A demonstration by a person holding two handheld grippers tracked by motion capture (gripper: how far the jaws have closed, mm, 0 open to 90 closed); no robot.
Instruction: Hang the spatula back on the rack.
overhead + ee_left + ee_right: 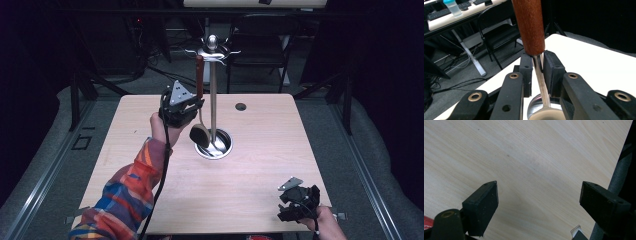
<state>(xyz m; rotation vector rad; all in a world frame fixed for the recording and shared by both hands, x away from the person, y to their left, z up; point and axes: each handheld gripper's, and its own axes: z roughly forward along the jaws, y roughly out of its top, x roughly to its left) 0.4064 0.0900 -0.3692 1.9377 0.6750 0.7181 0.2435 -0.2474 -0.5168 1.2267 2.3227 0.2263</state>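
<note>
Evidently hanging the ladle on the stand, the left gripper pinches its shank below the wooden handle, while the right gripper idles wide open and empty at the desk's near right corner.

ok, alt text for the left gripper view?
The left gripper has its black jaws closed around the thin metal shaft of a ladle, just below its brown wooden handle. Behind lie the pale table, a black chair and a desk.

handle: reddish-brown | stand: silver | table: pale wood grain | sleeve beside stand: orange-blue-red plaid | grippers: black
</note>
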